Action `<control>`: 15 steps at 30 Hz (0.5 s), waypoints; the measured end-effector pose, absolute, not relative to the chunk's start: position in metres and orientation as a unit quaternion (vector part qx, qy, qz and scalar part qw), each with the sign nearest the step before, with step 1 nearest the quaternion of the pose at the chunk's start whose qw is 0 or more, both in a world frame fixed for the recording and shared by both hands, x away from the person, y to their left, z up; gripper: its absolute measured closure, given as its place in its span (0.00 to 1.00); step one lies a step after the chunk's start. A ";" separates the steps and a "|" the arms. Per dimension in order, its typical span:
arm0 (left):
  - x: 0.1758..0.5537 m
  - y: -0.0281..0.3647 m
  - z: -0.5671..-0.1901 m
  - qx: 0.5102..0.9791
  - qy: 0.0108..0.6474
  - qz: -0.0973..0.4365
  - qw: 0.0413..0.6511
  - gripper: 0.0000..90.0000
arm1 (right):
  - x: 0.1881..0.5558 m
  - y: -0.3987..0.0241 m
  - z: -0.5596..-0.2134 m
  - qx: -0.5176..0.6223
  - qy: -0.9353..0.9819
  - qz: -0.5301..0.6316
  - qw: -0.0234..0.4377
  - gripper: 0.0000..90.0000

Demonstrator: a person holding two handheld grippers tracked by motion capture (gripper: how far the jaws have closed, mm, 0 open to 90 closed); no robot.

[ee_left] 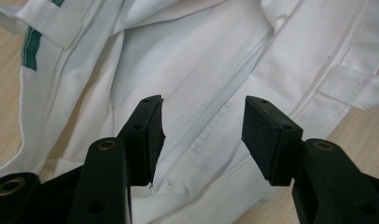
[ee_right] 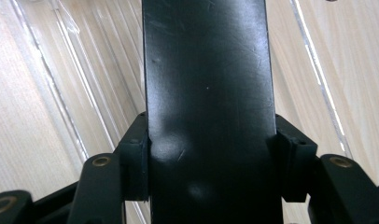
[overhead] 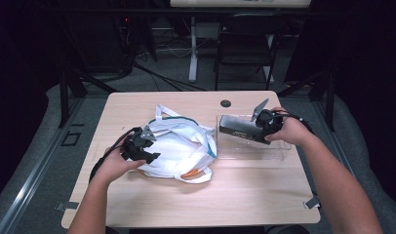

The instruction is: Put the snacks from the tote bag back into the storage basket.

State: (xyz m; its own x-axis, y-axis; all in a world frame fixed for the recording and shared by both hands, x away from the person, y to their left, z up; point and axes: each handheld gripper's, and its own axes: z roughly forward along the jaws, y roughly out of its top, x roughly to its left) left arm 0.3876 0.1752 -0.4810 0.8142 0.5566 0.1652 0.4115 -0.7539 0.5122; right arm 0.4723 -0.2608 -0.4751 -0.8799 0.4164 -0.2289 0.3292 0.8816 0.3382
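A black box (overhead: 239, 127) is clamped in the right gripper (overhead: 265, 123) over a clear tray (overhead: 279, 155), while the left gripper (overhead: 148, 157) is held wide open above a white bag (overhead: 179, 146).

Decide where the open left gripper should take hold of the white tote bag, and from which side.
Grip a strap loop of the white tote bag, coming from above. The bag lies flat and crumpled on the table, so the panels offer little edge, while the straps stand free of the cloth.

Bright table, dark blurry surroundings
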 end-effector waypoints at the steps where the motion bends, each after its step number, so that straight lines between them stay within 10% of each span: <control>1: 0.387 0.176 -0.481 0.924 0.262 0.157 0.232 0.53 | 0.473 -0.260 -0.476 0.195 0.959 0.143 0.150 0.46; 15: 0.382 0.181 -0.481 0.922 0.267 0.163 0.229 0.53 | 0.482 -0.260 -0.494 0.200 0.960 0.128 0.147 0.46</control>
State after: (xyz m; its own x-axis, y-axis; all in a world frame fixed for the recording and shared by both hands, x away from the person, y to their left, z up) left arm 0.3817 0.1808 -0.4813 0.8045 0.5666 0.1780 0.4178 -0.7529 0.5084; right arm 0.4815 -0.2597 -0.4941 -0.8771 0.4216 -0.2303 0.3463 0.8871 0.3052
